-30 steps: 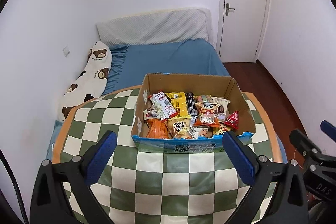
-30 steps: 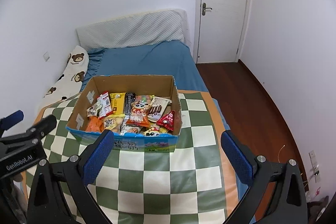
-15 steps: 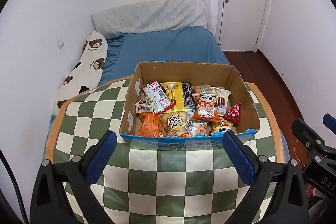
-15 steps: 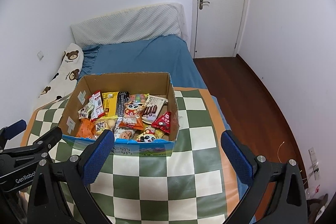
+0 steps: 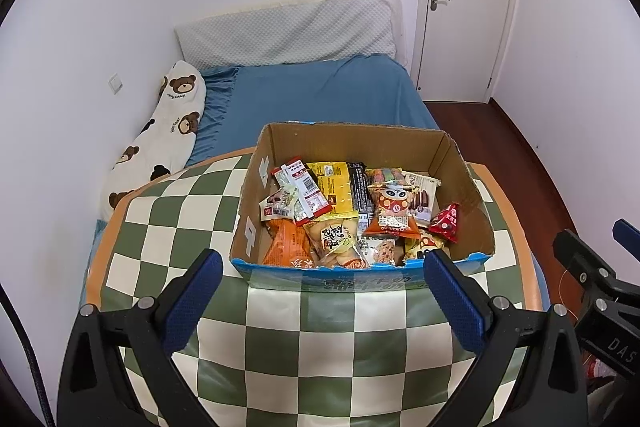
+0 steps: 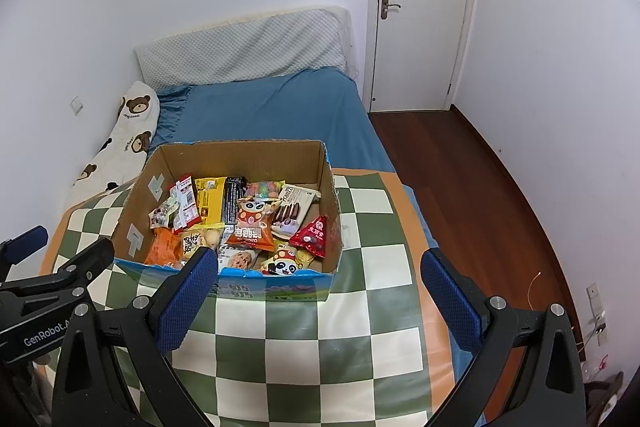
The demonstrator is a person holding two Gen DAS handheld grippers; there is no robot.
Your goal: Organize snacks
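Green-and-cream checked cloth with an orange border covers the table (image 5: 320, 355) that fills the foreground of a small white-walled bedroom. Nearest the lens in the left wrist view, the left gripper (image 5: 320, 301) hangs over the cloth with its blue-padded fingers (image 5: 188, 301) spread wide and nothing between them. The right gripper (image 6: 318, 297) is likewise spread wide and empty above the table, its left pad (image 6: 182, 303) overlapping the front rim of the box in its own view. Each tool's black frame shows at the edge of the other's view, so the two sit side by side.

Just beyond the fingertips stands an open cardboard box (image 5: 464, 183) with a blue printed front wall, resting on the cloth toward the far side of the table. Inside it lie mixed snacks (image 5: 352, 211) in a loose heap: an orange packet (image 5: 286, 243) at the front left, a yellow packet (image 5: 332, 183) toward the back, a panda-print bag (image 5: 394, 215) in the middle and a red triangular pack (image 5: 446, 223) against the right wall.

Behind the table stretches a bed (image 6: 272, 111) under a blue sheet, a bear-print pillow (image 5: 160, 143) along its left edge and a pale quilted headboard (image 5: 288, 31) against the wall. A closed white door (image 6: 424, 7) stands at the far right, above dark wooden floor (image 6: 460, 179).
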